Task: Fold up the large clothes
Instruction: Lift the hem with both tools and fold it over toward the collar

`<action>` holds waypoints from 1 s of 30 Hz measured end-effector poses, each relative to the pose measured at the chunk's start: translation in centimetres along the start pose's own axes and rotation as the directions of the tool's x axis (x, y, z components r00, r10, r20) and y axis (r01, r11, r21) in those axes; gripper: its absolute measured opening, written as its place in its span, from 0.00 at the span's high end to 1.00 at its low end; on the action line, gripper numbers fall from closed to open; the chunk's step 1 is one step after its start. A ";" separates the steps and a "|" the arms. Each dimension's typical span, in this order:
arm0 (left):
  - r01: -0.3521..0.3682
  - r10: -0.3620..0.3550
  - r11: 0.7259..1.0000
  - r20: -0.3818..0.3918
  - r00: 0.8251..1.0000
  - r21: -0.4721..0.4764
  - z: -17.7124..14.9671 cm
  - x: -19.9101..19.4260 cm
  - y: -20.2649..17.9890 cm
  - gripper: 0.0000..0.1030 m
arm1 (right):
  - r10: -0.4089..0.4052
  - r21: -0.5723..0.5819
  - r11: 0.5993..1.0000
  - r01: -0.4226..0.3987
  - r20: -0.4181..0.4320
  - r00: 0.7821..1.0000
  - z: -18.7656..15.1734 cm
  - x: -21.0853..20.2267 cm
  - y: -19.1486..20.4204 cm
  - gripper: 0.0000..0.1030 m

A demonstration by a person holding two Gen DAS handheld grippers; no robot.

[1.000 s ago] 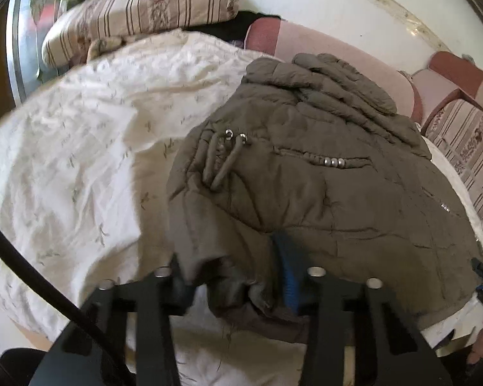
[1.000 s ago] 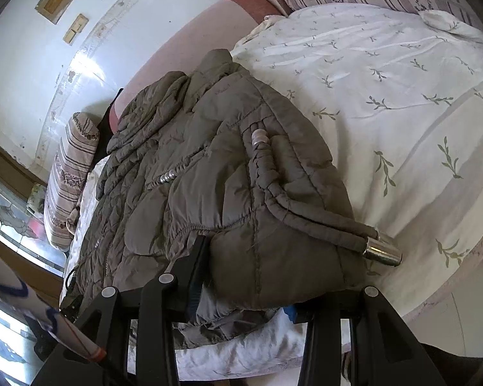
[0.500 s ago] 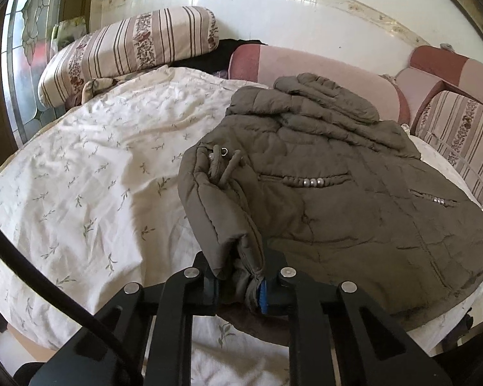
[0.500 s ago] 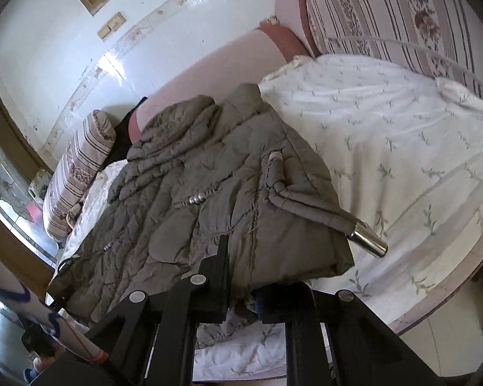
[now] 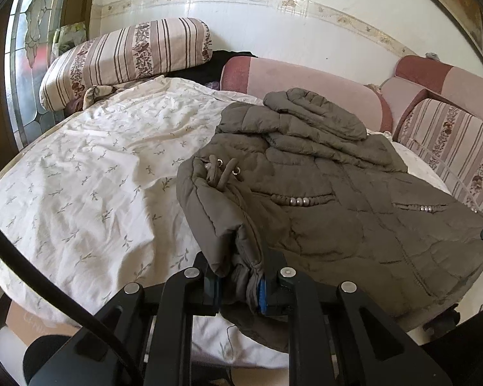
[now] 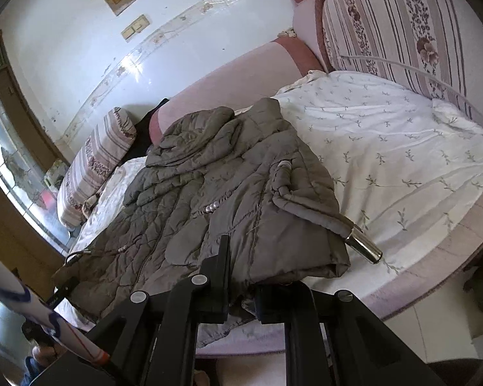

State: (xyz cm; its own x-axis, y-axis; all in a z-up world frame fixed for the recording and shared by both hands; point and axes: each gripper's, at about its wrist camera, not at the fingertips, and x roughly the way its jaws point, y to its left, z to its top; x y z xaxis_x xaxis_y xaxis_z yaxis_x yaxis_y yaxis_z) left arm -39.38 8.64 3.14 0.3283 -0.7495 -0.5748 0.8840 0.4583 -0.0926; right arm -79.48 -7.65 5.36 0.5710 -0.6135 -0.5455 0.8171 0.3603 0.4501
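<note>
The left gripper stood pinched on the near hem of the jacket, at the corner toward the bare sheet; a bunch of padded cloth filled the gap between its fingers. The right gripper likewise had its jaws pressed together on the hem at the opposite near corner, just below the drawcord's metal tip. Both jaws had just been closing, with cloth between them.

The jacket lay flat on the sheet, its long axis running straight away from both grippers: hem nearest, pockets at mid-length, hood farthest, against the pink sofa back. Neither hand was nearer; each held one end of the same edge. The fold therefore probably required carrying the hem forward, toward the hood.
</note>
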 end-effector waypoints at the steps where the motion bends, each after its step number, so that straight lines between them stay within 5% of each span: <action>1: 0.008 -0.008 1.000 0.004 1.000 -0.001 0.0 -0.7 0.0 0.85 | 0.008 -0.003 1.000 -0.008 0.000 1.000 0.0 -0.7 0.1 0.89; 9: 0.038 -0.039 0.999 0.089 0.995 0.006 2.6 -5.3 -0.5 0.85 | 0.055 -0.062 0.997 -0.051 0.059 0.997 2.0 -5.4 1.6 0.89; 18: 0.097 -0.093 0.995 0.125 0.988 -0.031 12.0 -4.9 -1.3 0.85 | 0.080 -0.127 0.990 -0.061 0.155 0.985 10.4 -5.3 4.5 0.89; 26: 0.104 -0.093 0.991 0.116 0.989 -0.089 23.6 1.9 -2.7 0.83 | 0.034 -0.143 0.990 -0.006 0.196 0.980 22.2 2.9 7.9 0.89; 30: 0.120 -0.108 0.982 0.087 0.990 -0.146 28.4 6.3 -2.5 0.68 | -0.028 -0.122 0.991 0.052 0.188 0.982 28.0 9.7 9.0 0.90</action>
State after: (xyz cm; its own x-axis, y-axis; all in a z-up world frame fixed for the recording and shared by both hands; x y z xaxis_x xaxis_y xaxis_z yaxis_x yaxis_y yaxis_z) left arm -30.13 -10.76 22.84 0.2589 -0.8331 -0.4888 0.8585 0.4303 -0.2788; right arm -68.86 -30.03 23.89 0.5229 -0.7442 -0.4156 0.8490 0.4112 0.3318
